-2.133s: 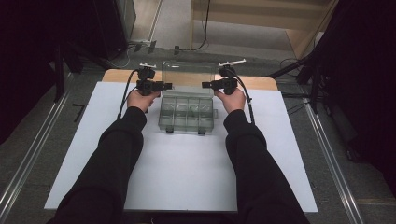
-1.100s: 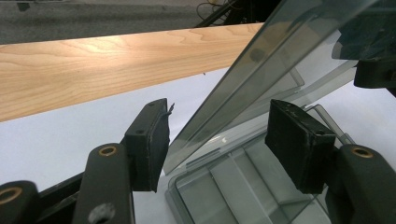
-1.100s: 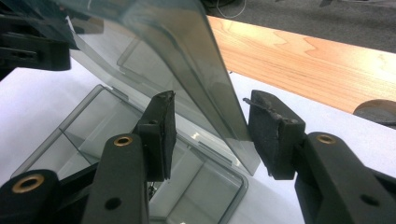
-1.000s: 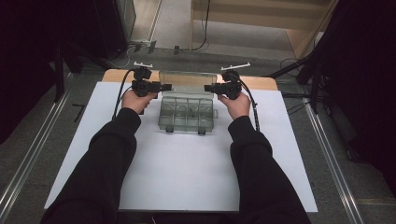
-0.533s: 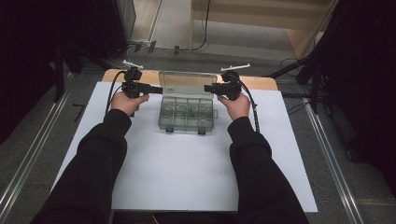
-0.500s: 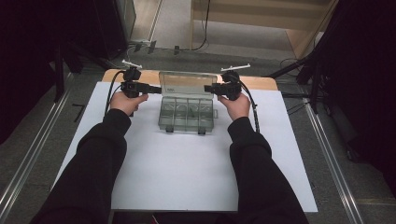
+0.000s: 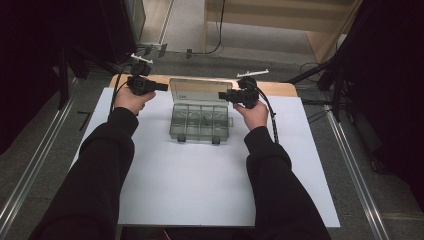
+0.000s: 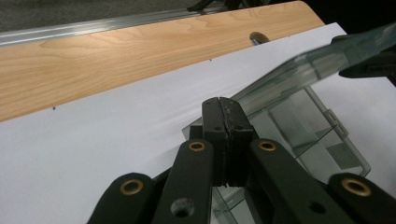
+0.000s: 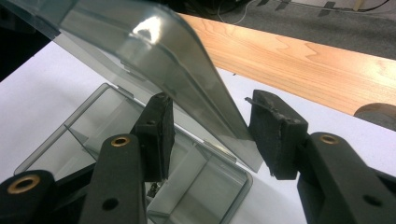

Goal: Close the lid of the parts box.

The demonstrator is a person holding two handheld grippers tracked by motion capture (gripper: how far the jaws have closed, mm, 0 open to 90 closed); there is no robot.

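A clear grey compartment box (image 7: 200, 125) sits on the white sheet (image 7: 200, 190), its lid (image 7: 200, 90) raised and leaning back. My right gripper (image 7: 221, 95) is at the lid's right end. In the right gripper view its jaws (image 9: 212, 107) stand open with the lid's edge (image 9: 140, 51) between the pads, above the box's compartments (image 9: 93, 126). My left gripper (image 7: 162, 86) is held left of the box, apart from it. Its jaws (image 8: 224, 140) have just been closing and are shut with nothing between them; the box (image 8: 308, 135) and lid (image 8: 317, 65) lie beyond.
The white sheet covers a wooden table whose bare strip (image 7: 280, 89) shows at the back. Metal rails (image 7: 360, 180) run along both sides on the grey floor. Cables (image 7: 220, 30) lie on the floor behind the table.
The lid went from down to raised. My left hand moved left and up, away from the box, and its jaws closed. The right hand stayed at the lid's right end.
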